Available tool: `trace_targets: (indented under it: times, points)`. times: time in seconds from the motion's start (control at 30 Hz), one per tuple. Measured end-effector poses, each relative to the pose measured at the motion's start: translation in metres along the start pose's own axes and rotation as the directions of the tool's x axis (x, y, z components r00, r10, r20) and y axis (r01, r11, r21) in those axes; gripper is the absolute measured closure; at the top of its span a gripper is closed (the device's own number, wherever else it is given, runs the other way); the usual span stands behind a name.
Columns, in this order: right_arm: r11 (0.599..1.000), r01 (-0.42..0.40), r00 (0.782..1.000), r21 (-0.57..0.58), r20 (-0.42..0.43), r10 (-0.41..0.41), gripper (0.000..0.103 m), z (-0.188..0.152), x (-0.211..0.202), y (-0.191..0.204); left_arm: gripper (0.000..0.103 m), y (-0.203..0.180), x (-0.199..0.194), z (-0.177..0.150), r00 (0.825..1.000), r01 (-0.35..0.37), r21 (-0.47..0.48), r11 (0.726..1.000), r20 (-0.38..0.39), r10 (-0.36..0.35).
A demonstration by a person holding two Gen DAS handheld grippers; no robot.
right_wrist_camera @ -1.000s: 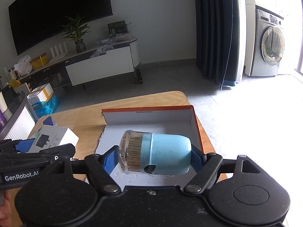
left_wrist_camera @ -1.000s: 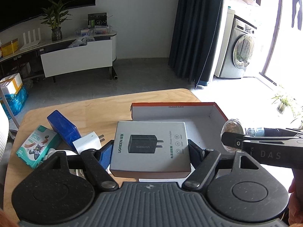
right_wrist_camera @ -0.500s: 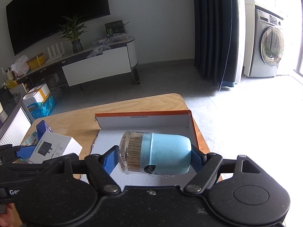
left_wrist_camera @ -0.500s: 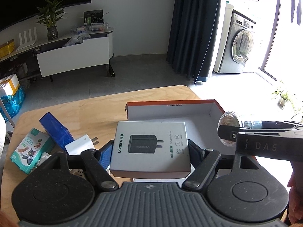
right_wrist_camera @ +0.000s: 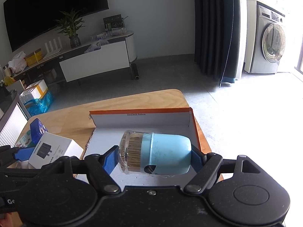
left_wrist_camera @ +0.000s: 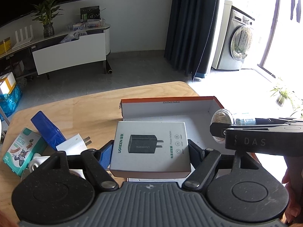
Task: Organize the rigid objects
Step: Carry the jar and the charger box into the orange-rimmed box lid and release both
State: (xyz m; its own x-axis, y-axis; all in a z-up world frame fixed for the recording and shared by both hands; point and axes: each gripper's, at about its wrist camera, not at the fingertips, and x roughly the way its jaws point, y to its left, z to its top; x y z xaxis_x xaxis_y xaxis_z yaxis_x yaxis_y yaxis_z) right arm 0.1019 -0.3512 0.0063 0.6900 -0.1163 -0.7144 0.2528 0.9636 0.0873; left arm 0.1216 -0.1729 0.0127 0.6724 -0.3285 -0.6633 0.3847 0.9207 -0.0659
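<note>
At frame centre, the left hand-held gripper (left_wrist_camera: 150,149) clamps a charger box (left_wrist_camera: 150,148) and the right hand-held gripper (right_wrist_camera: 154,155) a toothpick jar (right_wrist_camera: 157,153) above the tray (right_wrist_camera: 140,118); crowding could knock them together.

A light wooden bench (left_wrist_camera: 90,111) with rounded corners carries an open cardboard tray (left_wrist_camera: 170,108), white inside with an orange rim, toward its far right part. At the left lie a blue box (left_wrist_camera: 47,127) tilted up, a teal cartoon-printed box (left_wrist_camera: 20,149) near the edge, and a white plug (left_wrist_camera: 73,144) with its prongs toward the tray.
</note>
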Motion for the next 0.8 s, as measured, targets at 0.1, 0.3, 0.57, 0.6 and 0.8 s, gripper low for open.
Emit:
trace_targets:
  times: [0.1, 0.3, 0.57, 0.6, 0.8]
  points:
    - [1.0, 0.003, 1.0, -0.001, -0.01, -0.003, 0.012, 0.001, 0.005, -0.002, 0.024, 0.0, 0.004, 0.001, 1.0, 0.003, 0.001, 1.0, -0.008, -0.003]
    - [1.0, 0.011, 1.0, -0.013, -0.019, -0.012, 0.012, 0.006, 0.015, -0.003, 0.024, -0.002, 0.011, 0.002, 1.0, 0.01, 0.008, 1.0, -0.019, -0.009]
    - [0.999, 0.018, 0.999, -0.031, -0.041, -0.019, 0.012, 0.015, 0.034, -0.004, 0.024, -0.006, 0.022, 0.004, 0.999, 0.009, 0.014, 1.0, -0.036, -0.008]
    - [0.999, 0.019, 0.999, -0.034, -0.043, -0.021, 0.012, 0.017, 0.038, -0.004, 0.024, -0.007, 0.024, 0.004, 0.999, 0.011, 0.016, 1.0, -0.039, -0.01]
    - [0.999, 0.013, 0.999, -0.042, -0.042, -0.015, 0.012, 0.029, 0.057, -0.008, 0.024, -0.011, 0.036, 0.01, 0.998, 0.018, 0.013, 1.0, -0.052, -0.018]
